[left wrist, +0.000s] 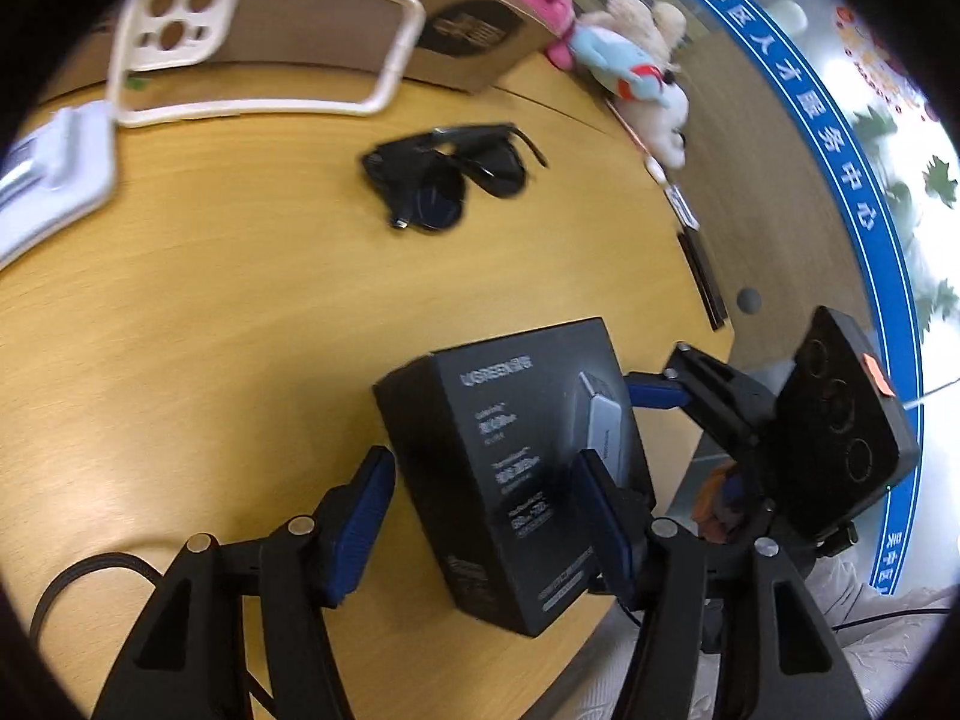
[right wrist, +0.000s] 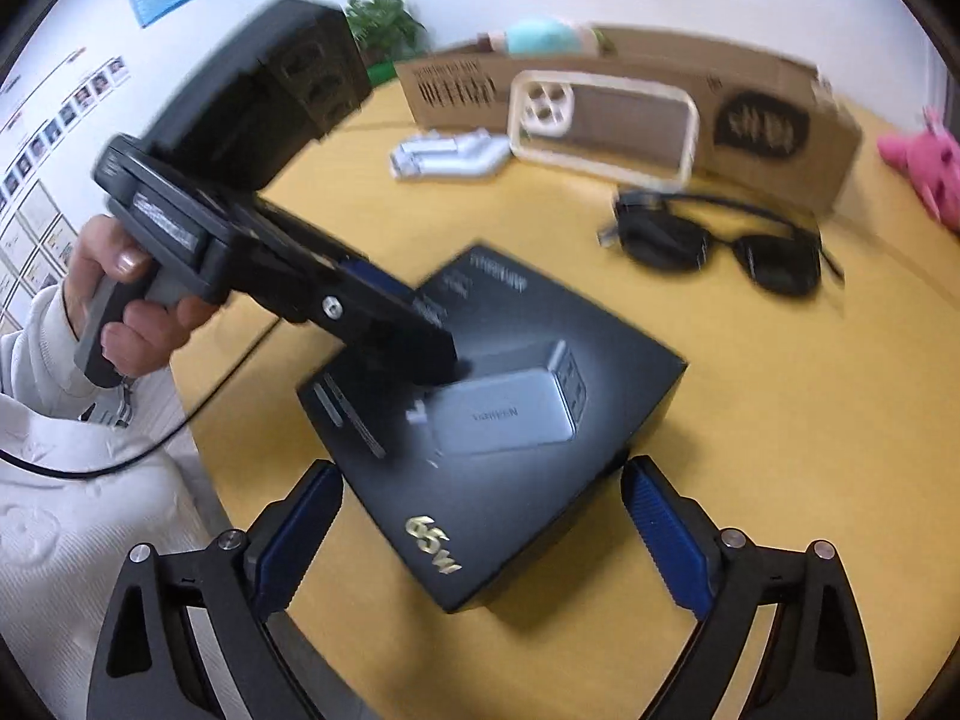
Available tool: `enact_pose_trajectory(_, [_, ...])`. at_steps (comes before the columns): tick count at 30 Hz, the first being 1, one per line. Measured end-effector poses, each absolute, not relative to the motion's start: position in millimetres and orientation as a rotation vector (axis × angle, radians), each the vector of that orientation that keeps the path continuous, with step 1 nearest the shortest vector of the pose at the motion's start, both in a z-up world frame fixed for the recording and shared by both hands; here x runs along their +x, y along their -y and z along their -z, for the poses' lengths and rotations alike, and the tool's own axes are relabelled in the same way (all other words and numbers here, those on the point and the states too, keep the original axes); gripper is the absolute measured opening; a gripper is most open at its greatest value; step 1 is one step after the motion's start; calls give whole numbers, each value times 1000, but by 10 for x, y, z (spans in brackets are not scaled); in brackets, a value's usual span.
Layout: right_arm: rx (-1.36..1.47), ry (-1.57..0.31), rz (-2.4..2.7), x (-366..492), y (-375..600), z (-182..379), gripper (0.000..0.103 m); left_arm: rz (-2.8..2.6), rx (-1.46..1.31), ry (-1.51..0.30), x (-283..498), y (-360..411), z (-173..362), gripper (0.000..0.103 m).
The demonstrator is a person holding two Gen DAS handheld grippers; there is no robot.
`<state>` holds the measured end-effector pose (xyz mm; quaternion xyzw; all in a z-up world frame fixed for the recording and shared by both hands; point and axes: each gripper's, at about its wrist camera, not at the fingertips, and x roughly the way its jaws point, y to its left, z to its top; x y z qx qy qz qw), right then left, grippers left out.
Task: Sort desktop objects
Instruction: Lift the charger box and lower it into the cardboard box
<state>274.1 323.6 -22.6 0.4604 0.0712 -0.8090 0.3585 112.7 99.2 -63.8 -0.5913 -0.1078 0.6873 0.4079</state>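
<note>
Black and blue-padded, the left gripper (left wrist: 480, 510) straddles the dark charger box (left wrist: 516, 468) lying flat on the wooden tabletop (left wrist: 180, 312); its pads stand on either side of the box, apparently not yet pressing, so it reads as released. Opposite it, the right gripper (right wrist: 480, 528) is spread wide over the box's near corner, gripping nothing. Biggest among the things to sort, the box looks like stiff printed cardboard with smooth, somewhat slick faces, probably of moderate weight if the charger is inside; it should take a firm squeeze across two opposite side walls, low down, rather than on the corners. Beyond the left gripper, well apart, lies the white phone case (left wrist: 252, 42) against a cardboard carton (left wrist: 462, 30): light, springy, best pinched on one rim. Between case and box sit the black sunglasses (left wrist: 450, 174), smallest and most fragile; I would take them by the bridge, not the lenses.
</note>
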Motion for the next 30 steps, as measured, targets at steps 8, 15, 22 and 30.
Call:
enact_pose_trajectory(8, [1191, -364, 2099, 2700, -2991, 365, 93, -1782, -1458, 319, 1178, -828, 652, 61])
enact_pose_trajectory(15, [1125, -396, 2116, 2567, -2830, 289, 91, -1864, -1382, 267, 1065, -689, 412, 61])
enact_pose_trajectory(22, [953, -463, 2178, 2274, -2621, -156, 89, -2021, -1225, 257, 791, -515, -118, 61])
enact_pose_trajectory(30, [700, -561, 2274, 1776, -2387, -889, 87, -2185, -982, 201, 304, -394, -959, 60])
